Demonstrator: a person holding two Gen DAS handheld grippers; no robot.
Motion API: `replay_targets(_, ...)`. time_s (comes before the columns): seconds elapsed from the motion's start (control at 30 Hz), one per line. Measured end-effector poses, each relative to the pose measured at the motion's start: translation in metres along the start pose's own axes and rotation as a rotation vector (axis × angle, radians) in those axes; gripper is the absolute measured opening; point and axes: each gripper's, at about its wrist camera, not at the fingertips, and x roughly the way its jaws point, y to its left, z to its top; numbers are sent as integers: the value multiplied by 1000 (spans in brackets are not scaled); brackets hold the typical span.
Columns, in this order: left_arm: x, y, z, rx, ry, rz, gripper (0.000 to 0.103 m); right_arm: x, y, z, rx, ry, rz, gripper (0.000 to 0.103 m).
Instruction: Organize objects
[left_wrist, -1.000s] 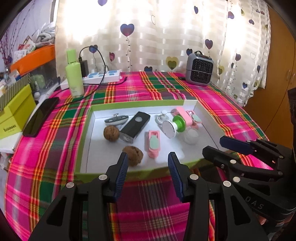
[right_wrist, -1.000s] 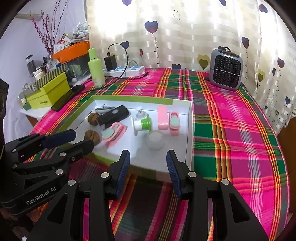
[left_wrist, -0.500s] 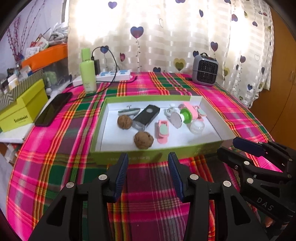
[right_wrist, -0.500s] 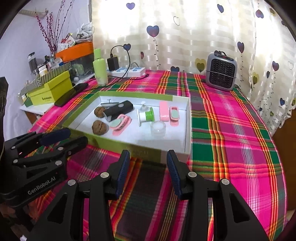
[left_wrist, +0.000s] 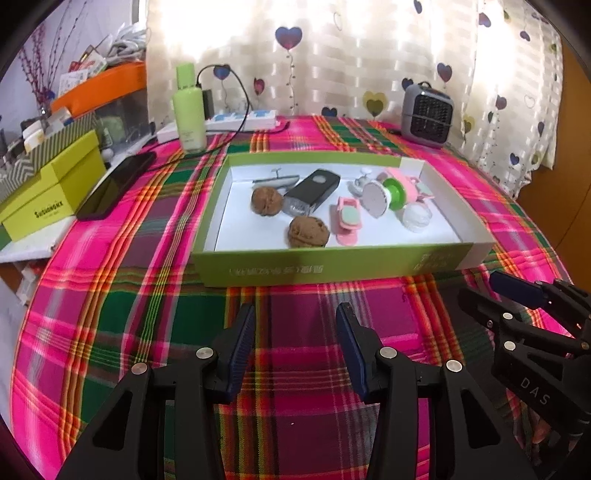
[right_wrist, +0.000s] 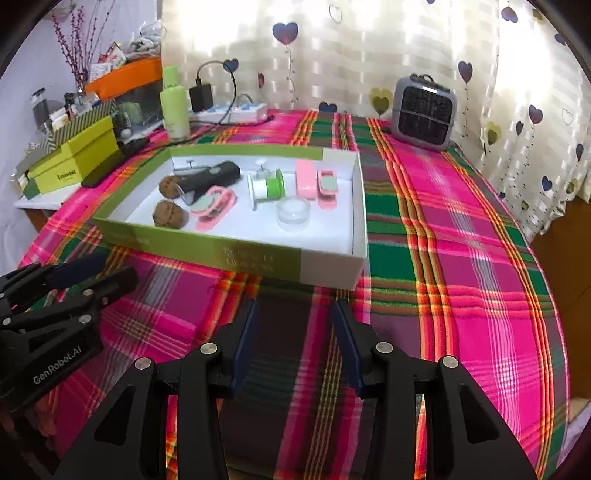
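A green box lid with a white inside (left_wrist: 332, 264) (right_wrist: 236, 254) lies on the plaid cloth. In it are two walnuts (left_wrist: 308, 231) (right_wrist: 170, 215), a black device (left_wrist: 314, 190) (right_wrist: 210, 177), pink clips (left_wrist: 348, 220) (right_wrist: 327, 188), a green-and-white spool (left_wrist: 384, 192) (right_wrist: 267, 186), a clear round lid (left_wrist: 416, 218) (right_wrist: 293, 213) and a metal clip (left_wrist: 275, 180). My left gripper (left_wrist: 295, 325) is open and empty, in front of the box. My right gripper (right_wrist: 295, 319) is open and empty, also in front of the box. Each shows in the other's view.
A grey heater (left_wrist: 427, 110) (right_wrist: 424, 112) stands at the back right. A green bottle (left_wrist: 189, 109), a power strip (left_wrist: 240, 120) with cable, a black phone (left_wrist: 116, 184) and a yellow-green box (left_wrist: 51, 192) are at the back left. The table edge curves on the right.
Both grippers have pulled back from over the box toward the near side of the table, staying open. The objects in the box have not moved.
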Motion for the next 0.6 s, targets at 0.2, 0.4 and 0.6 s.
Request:
replay_targets(0.2,7,4,-1,-21,42,9,45,6,-2,0,10,33,-17,43)
replay_targets(0.4,9,2,-2,-16,51,14,48,10,-6,0,32,55,-23,59)
replay_targets(0.6,9,4,-2,-20,53,-4,51,12,-7,0,41,67,-26,70)
